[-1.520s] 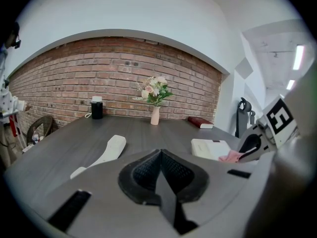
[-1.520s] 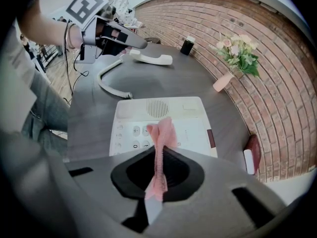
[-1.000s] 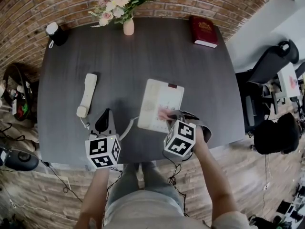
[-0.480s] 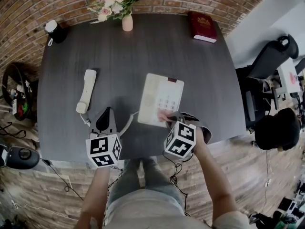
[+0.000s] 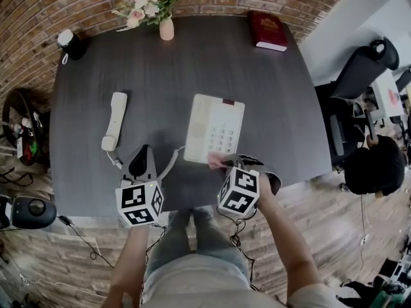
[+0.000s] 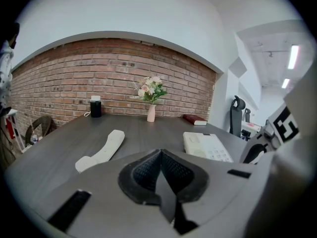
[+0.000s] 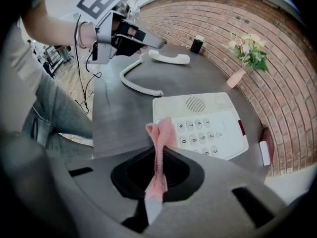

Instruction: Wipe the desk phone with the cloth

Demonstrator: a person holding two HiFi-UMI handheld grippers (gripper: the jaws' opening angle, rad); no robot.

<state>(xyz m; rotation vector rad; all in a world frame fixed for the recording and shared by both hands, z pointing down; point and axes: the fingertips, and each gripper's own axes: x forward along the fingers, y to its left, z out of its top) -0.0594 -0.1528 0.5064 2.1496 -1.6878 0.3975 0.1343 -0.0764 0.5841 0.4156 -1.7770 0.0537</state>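
- At the lower centre, the right gripper (image 7: pixel 157 175) is grasping a pink cloth (image 7: pixel 159 150), and the cloth's end is reaching the near edge of the phone (image 7: pixel 200 124).
- At the lower left, the left gripper (image 6: pixel 159 170) is hovering clenched, with nothing between its jaws.
- The handset (image 5: pixel 114 120) is lying on the table (image 5: pixel 276 108), well apart from the phone.
- A flower vase (image 5: pixel 166 27) and a red book (image 5: pixel 268 31) are sitting at the top.

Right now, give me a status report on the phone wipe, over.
Right gripper shut on pink cloth, cloth at desk phone's near edge. Left gripper shut, empty. Handset off-hook, lying on the desk at left.
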